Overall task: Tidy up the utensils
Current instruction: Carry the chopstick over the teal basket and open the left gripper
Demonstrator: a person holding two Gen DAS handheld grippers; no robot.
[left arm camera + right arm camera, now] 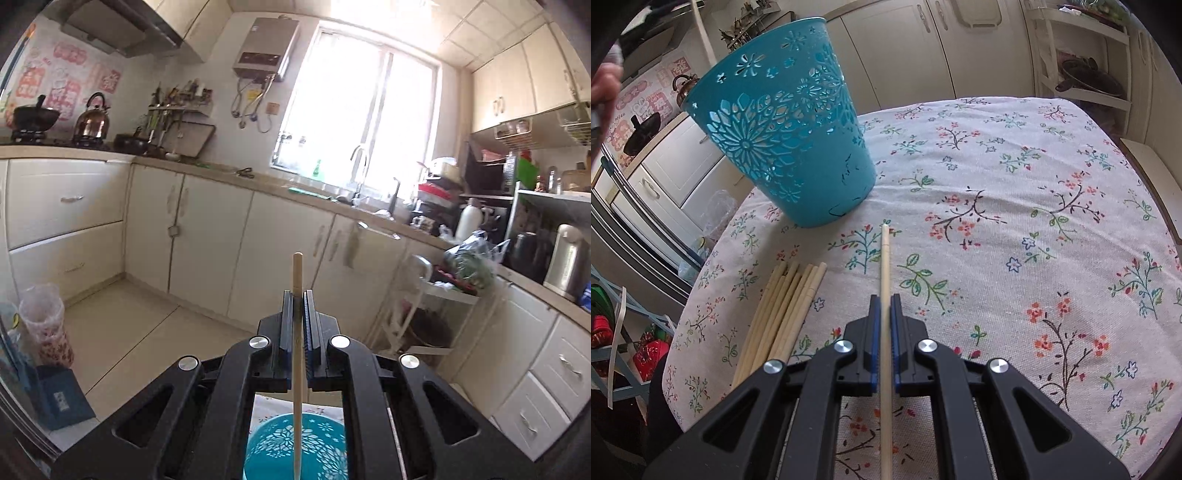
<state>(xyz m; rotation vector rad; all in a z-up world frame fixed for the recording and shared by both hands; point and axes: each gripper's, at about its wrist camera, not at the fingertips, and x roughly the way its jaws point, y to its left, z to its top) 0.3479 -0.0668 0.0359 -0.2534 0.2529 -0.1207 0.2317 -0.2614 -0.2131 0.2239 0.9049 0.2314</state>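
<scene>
Two chopsticks are in hand, one in each claw. The left gripper (297, 295) is pinched on a wooden chopstick (297, 273) that stands upright between its pads, its lower end hanging over the open mouth of the teal cutout basket (295, 450) directly below. The right gripper (885, 299) is likewise pinched on a second chopstick (885, 258), held low over the floral tablecloth (1015, 221), pointing toward the far side with its tip just near of the teal basket's (786, 147) base. A loose bundle of chopsticks (786, 306) lies on the cloth to the left of that gripper, near the table's left edge.

These sticks look light, stiff and smooth, so they probably pivot or slide in a pinch taken near one end. A hold around mid-length seems safest. The basket's pierced wall looks thin, so it may tip if knocked.
</scene>
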